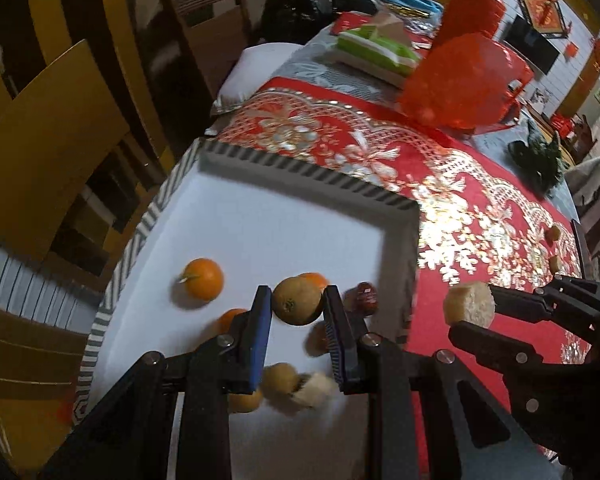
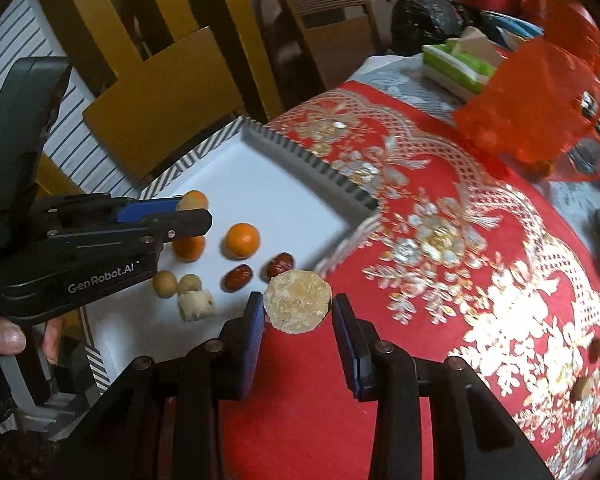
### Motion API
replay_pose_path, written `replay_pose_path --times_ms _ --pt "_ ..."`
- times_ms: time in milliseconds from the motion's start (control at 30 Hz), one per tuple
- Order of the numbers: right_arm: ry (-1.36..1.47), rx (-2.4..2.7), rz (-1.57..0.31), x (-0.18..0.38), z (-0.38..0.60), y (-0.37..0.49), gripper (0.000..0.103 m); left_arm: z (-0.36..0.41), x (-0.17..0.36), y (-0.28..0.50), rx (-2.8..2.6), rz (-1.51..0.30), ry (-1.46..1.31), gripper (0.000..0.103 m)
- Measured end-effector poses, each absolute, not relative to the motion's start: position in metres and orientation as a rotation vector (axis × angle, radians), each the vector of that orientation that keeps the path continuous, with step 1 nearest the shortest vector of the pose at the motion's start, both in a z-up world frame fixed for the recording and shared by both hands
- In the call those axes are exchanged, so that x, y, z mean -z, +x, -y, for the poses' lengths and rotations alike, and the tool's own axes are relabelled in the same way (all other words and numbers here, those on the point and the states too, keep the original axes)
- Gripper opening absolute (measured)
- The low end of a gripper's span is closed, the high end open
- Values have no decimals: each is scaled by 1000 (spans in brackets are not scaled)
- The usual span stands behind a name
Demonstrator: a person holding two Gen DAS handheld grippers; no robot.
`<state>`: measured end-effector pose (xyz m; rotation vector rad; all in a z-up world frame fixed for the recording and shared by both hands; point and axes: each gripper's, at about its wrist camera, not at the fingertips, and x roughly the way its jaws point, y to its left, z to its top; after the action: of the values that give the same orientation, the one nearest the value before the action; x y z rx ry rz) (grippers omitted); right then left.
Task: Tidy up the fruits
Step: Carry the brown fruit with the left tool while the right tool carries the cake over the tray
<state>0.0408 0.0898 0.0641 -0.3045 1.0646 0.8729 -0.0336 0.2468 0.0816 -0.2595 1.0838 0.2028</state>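
Left gripper (image 1: 296, 310) pinching longan (image 1: 298, 305), right gripper (image 2: 298, 312) pinching pale slice (image 2: 298, 306). Carry both low over tray (image 2: 260, 184), release into bare spots beside like fruit.

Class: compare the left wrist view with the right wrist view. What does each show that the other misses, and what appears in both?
Left wrist only: the round brownish fruit clamped whole in the left gripper. Right wrist only: the hand holding that gripper, and two red dates side by side. Both: the white tray, oranges, and the pale slice in the right gripper.
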Motion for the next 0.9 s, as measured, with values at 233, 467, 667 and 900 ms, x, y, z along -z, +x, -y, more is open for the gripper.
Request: replay_pose_path --times_ms 233,467,667,900 --pt "-340 -921 -1087 -53 -115 39 38 -265 -71 -43 -240 -1104 -289 25" --pt "-380 -959 -1122 -37 -137 37 38 -275 -61 -48 -258 -1123 -314 25" --pt "-392 -978 -1130 -29 -150 37 38 -279 -55 -50 -269 -1134 -322 25" --pt "-408 -982 -1142 -20 -159 40 38 -283 -52 -50 -278 -1138 -328 25"
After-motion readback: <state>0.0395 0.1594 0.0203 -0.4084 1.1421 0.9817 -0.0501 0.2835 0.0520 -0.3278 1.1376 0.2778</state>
